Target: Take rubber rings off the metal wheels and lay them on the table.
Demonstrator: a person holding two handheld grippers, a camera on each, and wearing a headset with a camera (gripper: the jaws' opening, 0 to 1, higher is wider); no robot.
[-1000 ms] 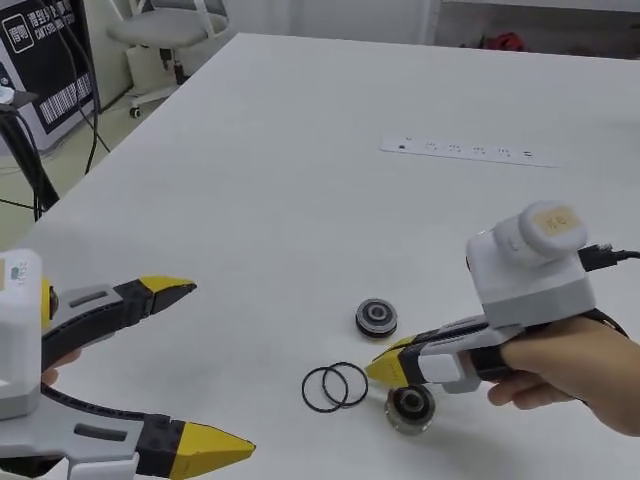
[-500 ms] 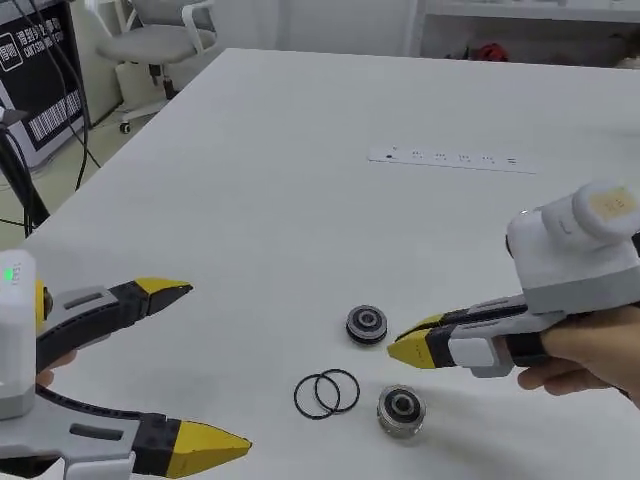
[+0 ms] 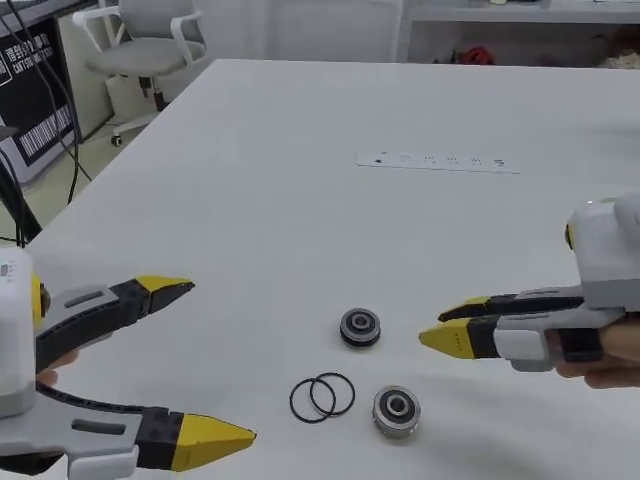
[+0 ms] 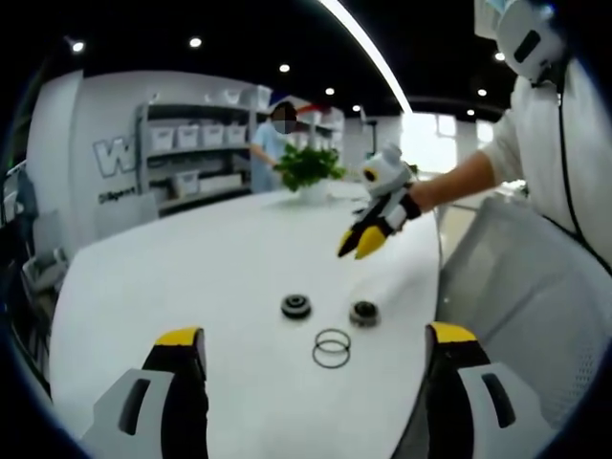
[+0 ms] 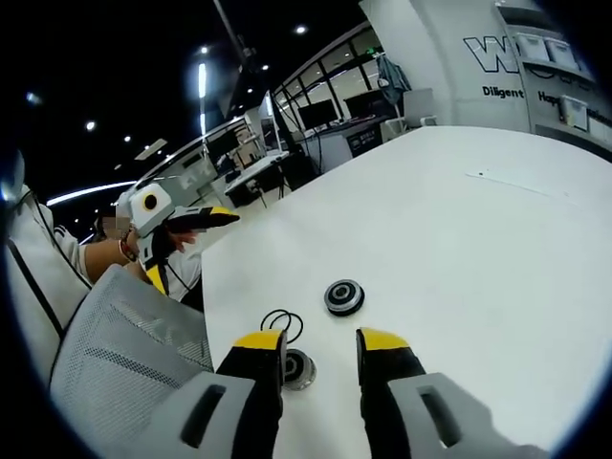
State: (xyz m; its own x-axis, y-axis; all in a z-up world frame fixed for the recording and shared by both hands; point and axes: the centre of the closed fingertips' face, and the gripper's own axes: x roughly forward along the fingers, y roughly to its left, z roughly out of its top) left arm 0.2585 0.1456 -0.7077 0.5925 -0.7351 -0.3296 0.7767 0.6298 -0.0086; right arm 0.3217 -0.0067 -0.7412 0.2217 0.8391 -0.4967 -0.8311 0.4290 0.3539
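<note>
Two rubber rings (image 3: 322,397) lie overlapping on the white table (image 3: 260,180), free of both wheels. The far wheel (image 3: 360,327) sits just beyond them. The near wheel (image 3: 396,411) lies just beside them on the right, though whether it touches a ring I cannot tell from the head view. The left gripper (image 3: 205,365) hangs at the lower left with its jaws spread wide and holding nothing, as it did a second ago. The right gripper (image 3: 448,322) has pulled back to the right. A second ago its yellow tips were close over the near wheel and the rings; now they stand clear of both wheels — jaws parted only narrowly, empty. Rings and wheels keep the same arrangement. Farther up the table lies what looks like a power strip (image 3: 437,161).
</note>
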